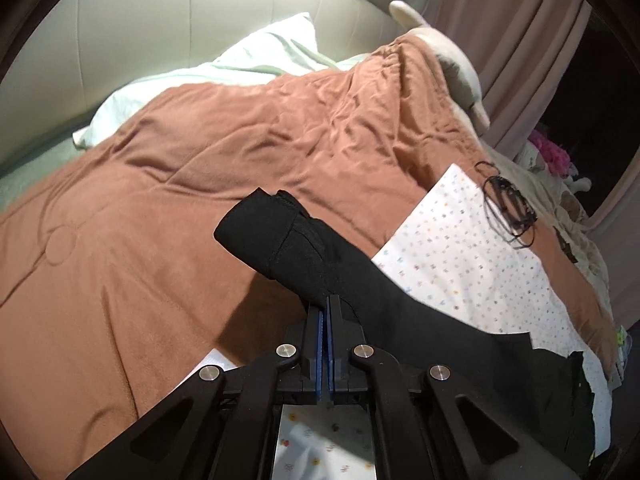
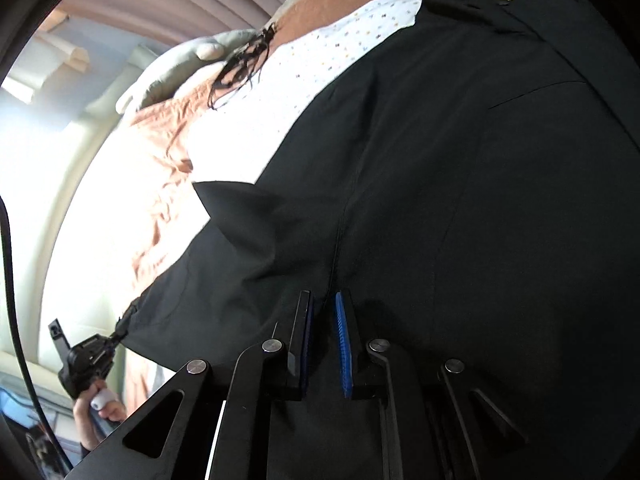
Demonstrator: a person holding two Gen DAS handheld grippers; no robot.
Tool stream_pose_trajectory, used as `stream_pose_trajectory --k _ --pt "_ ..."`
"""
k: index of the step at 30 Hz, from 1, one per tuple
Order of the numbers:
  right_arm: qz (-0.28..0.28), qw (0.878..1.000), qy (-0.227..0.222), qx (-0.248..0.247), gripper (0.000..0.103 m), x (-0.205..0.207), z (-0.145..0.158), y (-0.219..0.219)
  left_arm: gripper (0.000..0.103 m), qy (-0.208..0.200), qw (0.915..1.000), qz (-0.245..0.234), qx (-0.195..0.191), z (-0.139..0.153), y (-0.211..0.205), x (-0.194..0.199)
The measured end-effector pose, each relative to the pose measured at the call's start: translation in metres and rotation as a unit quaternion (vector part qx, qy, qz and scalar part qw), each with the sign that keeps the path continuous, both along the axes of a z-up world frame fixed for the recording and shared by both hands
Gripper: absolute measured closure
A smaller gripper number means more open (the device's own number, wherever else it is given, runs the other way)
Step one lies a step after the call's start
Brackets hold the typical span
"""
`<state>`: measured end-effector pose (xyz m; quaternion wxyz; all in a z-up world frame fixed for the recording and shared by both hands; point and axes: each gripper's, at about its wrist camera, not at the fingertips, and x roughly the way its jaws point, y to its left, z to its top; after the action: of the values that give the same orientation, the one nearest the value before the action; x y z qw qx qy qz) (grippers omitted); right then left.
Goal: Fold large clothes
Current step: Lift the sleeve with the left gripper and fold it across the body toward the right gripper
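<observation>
With both tongs pinching the black garment (image 2: 460, 160), left gripper (image 1: 325, 304) on its end, right gripper (image 2: 325, 300) mid-cloth, we should lift evenly toward the bed's (image 1: 140, 260) edge.

A large black garment (image 2: 460, 168) lies spread across a white dotted sheet (image 1: 460, 248) on a bed, covering most of the sheet's near side. Its cloth is smooth and dark, with a long seam running down the middle and a small yellow tag near its far edge. One end, a narrow sleeve-like part with a stitched hem (image 1: 276, 232), is lifted off the sheet and doubled over, hanging in the air above the sheet's left edge. Another corner is folded back into a point.
</observation>
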<state>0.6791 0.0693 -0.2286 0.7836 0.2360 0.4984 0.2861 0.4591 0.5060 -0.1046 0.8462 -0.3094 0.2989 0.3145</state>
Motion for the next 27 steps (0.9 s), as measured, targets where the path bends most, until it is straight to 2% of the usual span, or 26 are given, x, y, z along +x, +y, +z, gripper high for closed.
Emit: stream_pose_trajectory --k 7,11,14,15,17,22,27 --pt "-0.024 0.999 -0.008 0.025 0.09 -0.02 0.022 -0.033 0.103 -0.067 0.995 -0.056 0.048 0.096 -0.052 0.016" --pt "-0.028 0.999 -0.015 0.027 0.09 -0.033 0.039 -0.054 0.103 -0.096 0.9881 -0.095 0.074 0.15 -0.094 0.029" --pt "-0.042 0.998 -0.039 0.031 0.087 -0.045 0.06 -0.077 0.103 -0.117 0.9799 -0.132 0.093 0.187 -0.132 0.041" --pt "-0.049 0.997 -0.047 0.031 0.085 -0.051 0.065 -0.086 0.103 -0.122 0.9775 -0.142 0.097 0.195 -0.143 0.046" --pt "-0.063 0.996 -0.061 0.03 0.074 -0.062 0.074 -0.105 0.103 -0.13 0.9723 -0.163 0.106 0.212 -0.166 0.053" --pt "-0.088 0.993 -0.076 0.024 0.074 -0.082 0.082 -0.146 0.103 -0.145 0.9592 -0.213 0.116 0.238 -0.222 0.069" --pt "-0.127 0.989 -0.066 0.023 0.074 -0.09 0.071 -0.187 0.103 -0.15 0.9469 -0.257 0.122 0.251 -0.269 0.084"
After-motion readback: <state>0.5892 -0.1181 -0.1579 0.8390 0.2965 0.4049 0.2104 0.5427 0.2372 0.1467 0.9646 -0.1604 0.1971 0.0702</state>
